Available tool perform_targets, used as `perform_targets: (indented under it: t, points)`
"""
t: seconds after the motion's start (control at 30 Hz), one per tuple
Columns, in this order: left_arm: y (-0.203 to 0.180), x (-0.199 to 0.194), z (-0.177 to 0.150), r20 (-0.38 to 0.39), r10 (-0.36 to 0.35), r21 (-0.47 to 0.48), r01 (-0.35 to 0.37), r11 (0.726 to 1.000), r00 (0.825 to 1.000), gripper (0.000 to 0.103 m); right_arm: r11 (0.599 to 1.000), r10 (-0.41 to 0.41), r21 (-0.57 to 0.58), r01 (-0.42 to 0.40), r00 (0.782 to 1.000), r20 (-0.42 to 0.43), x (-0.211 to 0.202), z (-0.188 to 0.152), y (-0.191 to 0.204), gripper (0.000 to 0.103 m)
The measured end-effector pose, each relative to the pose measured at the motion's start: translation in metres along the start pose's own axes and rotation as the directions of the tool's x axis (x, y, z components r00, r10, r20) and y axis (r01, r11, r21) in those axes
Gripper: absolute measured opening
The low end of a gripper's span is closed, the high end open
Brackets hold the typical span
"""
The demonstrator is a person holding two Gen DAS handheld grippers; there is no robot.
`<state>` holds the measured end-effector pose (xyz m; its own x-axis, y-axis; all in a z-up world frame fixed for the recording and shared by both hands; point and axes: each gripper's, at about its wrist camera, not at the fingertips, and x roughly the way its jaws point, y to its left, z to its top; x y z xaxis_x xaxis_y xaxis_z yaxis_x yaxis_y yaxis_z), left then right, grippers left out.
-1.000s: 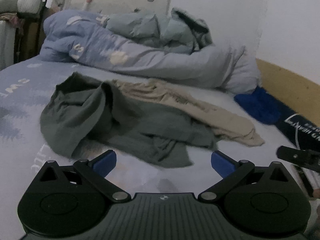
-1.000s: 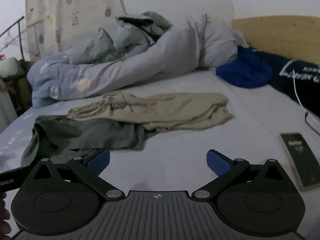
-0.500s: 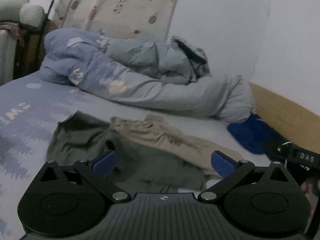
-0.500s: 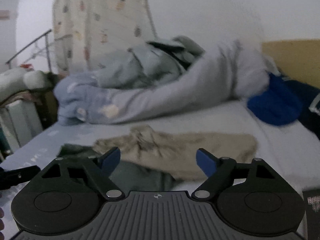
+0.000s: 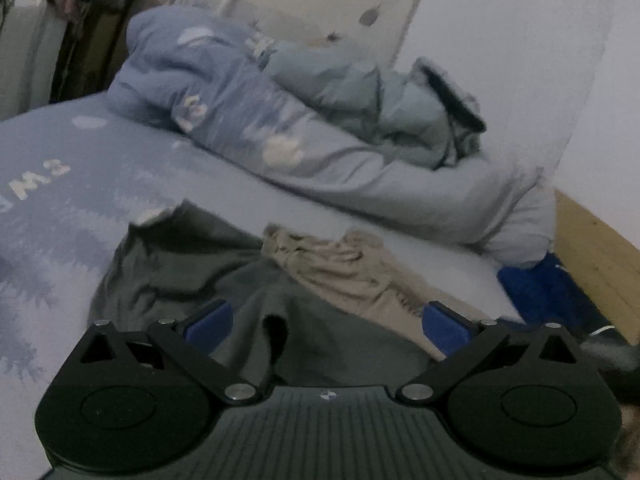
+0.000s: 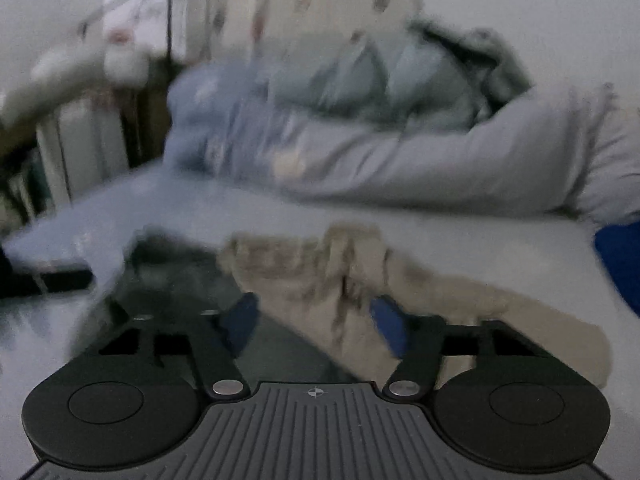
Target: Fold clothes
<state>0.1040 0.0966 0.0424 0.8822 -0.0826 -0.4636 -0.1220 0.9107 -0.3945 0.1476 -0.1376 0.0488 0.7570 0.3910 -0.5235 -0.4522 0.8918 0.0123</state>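
Nothing folded yet: green garment [image 5: 208, 276] and beige garment [image 5: 348, 268] lie crumpled together mid-bed [image 5: 60, 216]. Left hand-held gripper [image 5: 326, 320] open over them; right hand-held gripper [image 6: 316, 322], jaws just narrowing, grips nothing.

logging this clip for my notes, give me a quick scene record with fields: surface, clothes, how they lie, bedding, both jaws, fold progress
surface: bed with blue-grey printed sheet
clothes: dark green garment; beige garment
how they lie: both crumpled, beige one overlapping the green one's edge
bedding: bunched duvet behind the clothes
left gripper: jaws open, over the green garment, nothing gripped
right gripper: jaws partly open, have just been closing, over the beige garment, contact unclear through blur
fold progress: not yet begun
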Motion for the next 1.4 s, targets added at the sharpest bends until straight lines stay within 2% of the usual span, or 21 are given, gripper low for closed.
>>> perform_targets:
  t: [0.17,0.37,0.43,0.5,0.57,0.7,0.77,1.03,1.1,1.4]
  points:
    - [0.008,0.018,0.003,-0.053,0.008,-0.035,-0.010,0.999,0.999,0.103,0.998,-0.039,-0.041,0.038,0.999,-0.022,0.045,-0.027,0.020,0.058]
    - [0.012,0.018,-0.003,-0.073,0.007,-0.055,-0.011,0.998,0.997,0.103,0.994,-0.080,-0.078,0.074,0.993,-0.083,0.086,-0.034,0.011,0.056]
    - [0.013,0.018,-0.002,-0.069,0.008,-0.055,-0.011,0.998,0.998,0.103,0.995,-0.072,-0.073,0.067,0.995,-0.071,0.088,-0.034,0.009,0.048]
    - [0.013,0.018,-0.001,-0.064,0.011,-0.052,-0.014,0.999,0.998,0.103,0.998,-0.052,-0.034,0.050,0.997,-0.056,0.085,-0.031,0.003,0.030]
    - [0.012,0.018,-0.001,-0.061,0.015,-0.052,-0.018,0.999,0.998,0.103,0.999,-0.039,0.022,0.040,0.998,-0.048,0.082,-0.030,-0.002,0.027]
    - [0.012,0.018,-0.003,-0.058,-0.005,-0.059,0.002,0.998,0.998,0.103,0.983,-0.015,0.182,0.023,0.999,-0.048,0.081,-0.035,-0.022,0.013]
    - [0.011,0.019,-0.004,-0.060,-0.005,-0.053,0.001,0.999,0.998,0.103,0.976,-0.001,0.215,0.010,0.999,-0.045,0.079,-0.033,-0.026,0.010]
    - [0.020,0.018,-0.004,-0.060,-0.002,-0.102,-0.004,0.995,0.998,0.103,0.988,0.064,0.142,-0.065,0.998,0.011,0.020,-0.037,-0.016,0.008]
    - [0.020,0.017,-0.005,-0.060,-0.005,-0.109,-0.001,0.994,0.998,0.103,0.986,0.085,0.144,-0.085,0.996,0.004,0.000,-0.036,-0.017,0.007]
    - [0.017,0.010,-0.008,-0.046,-0.009,-0.087,0.005,0.996,0.999,0.103,0.981,0.172,0.100,-0.167,0.984,-0.039,-0.086,-0.067,-0.011,0.006]
